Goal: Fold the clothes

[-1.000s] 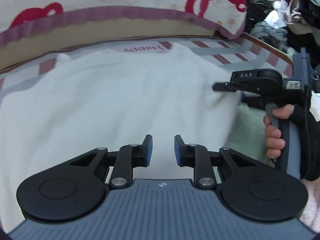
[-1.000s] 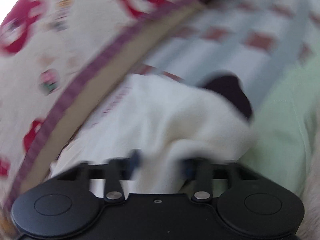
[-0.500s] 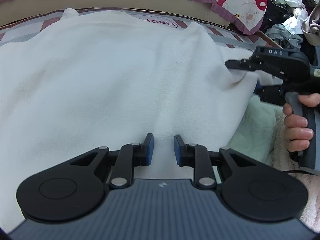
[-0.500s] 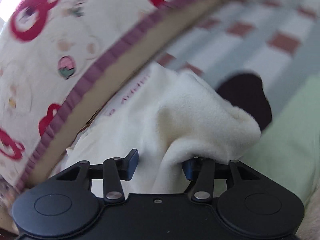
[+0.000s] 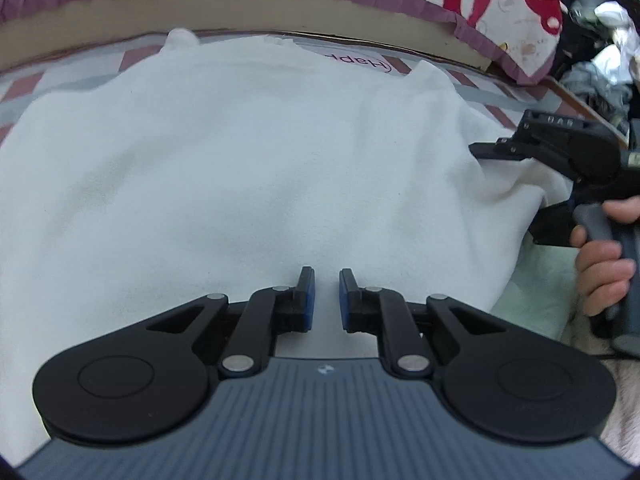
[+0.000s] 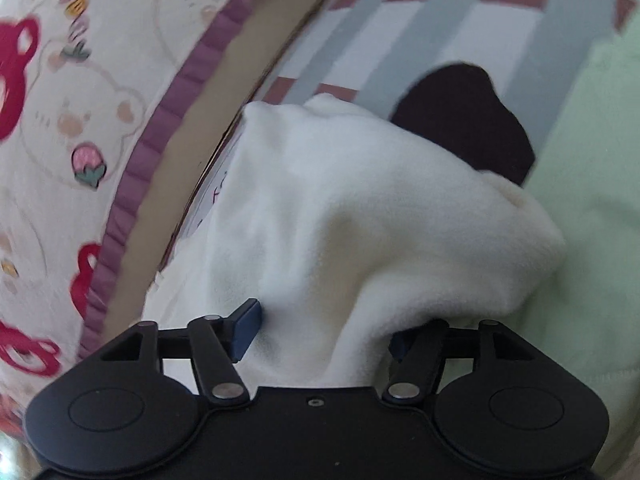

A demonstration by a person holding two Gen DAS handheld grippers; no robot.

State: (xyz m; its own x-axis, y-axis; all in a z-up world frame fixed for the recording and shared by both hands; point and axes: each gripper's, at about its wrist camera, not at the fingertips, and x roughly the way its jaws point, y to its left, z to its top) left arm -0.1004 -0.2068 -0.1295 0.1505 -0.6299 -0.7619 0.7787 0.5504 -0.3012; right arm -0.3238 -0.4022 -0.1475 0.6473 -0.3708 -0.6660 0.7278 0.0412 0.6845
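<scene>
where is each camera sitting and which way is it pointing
Left wrist: sits on the left gripper, facing along its fingers over the white garment toward the pillow; the right gripper and a hand show at right.
Right wrist: sits on the right gripper, facing a bunched fold of that garment; no hand shows.
Shared: the garment, pillow and striped sheet.

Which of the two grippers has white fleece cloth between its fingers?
The right gripper: the white fleece garment bunches between its spread fingers. The left gripper hovers above the cloth, its narrow gap empty.
</scene>
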